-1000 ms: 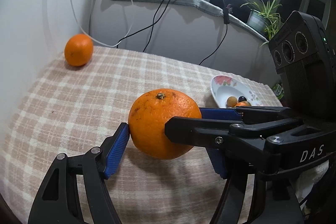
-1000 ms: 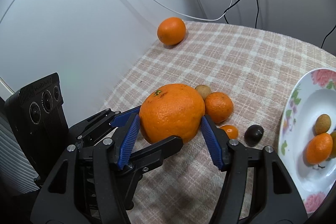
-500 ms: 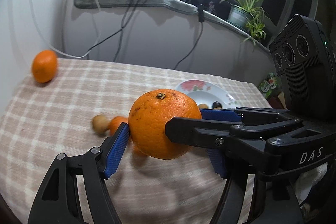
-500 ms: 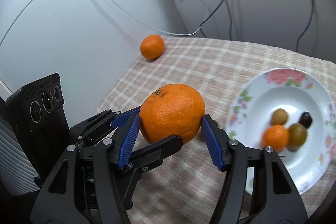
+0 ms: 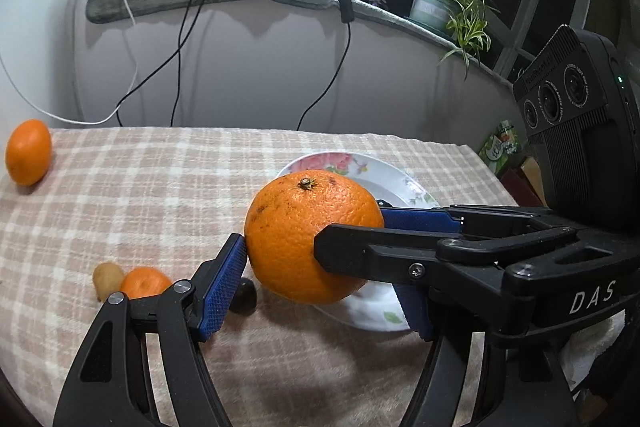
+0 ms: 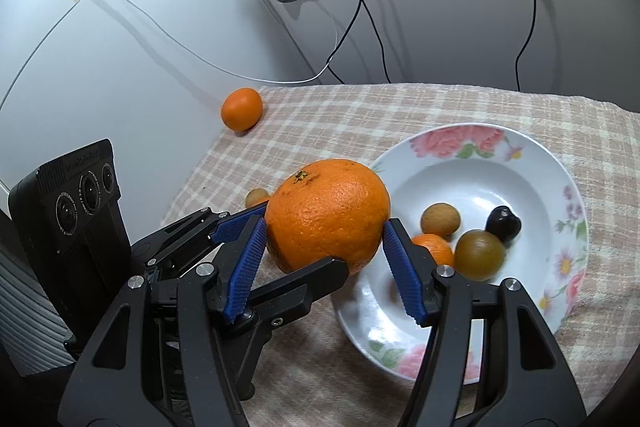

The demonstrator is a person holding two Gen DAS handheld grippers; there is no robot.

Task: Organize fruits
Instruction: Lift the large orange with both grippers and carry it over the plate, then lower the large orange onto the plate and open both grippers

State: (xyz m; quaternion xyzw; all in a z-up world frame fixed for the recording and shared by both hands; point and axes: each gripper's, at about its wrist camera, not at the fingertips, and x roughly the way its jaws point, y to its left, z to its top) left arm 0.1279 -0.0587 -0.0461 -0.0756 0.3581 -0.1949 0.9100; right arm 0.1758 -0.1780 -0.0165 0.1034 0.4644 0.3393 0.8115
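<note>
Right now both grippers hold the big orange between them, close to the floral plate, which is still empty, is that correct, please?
Not quite: the floral plate is not empty. The right wrist view shows four small fruits in it: a tan one, a dark one, a small orange one and a greenish one. The rest holds: the left gripper and right gripper have their jaws on the big orange beside the plate.

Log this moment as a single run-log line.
phase: carry to plate | left gripper: shut on large orange | right gripper: shut on large orange | floral plate: holds four small fruits | stray orange: table's far corner
</note>
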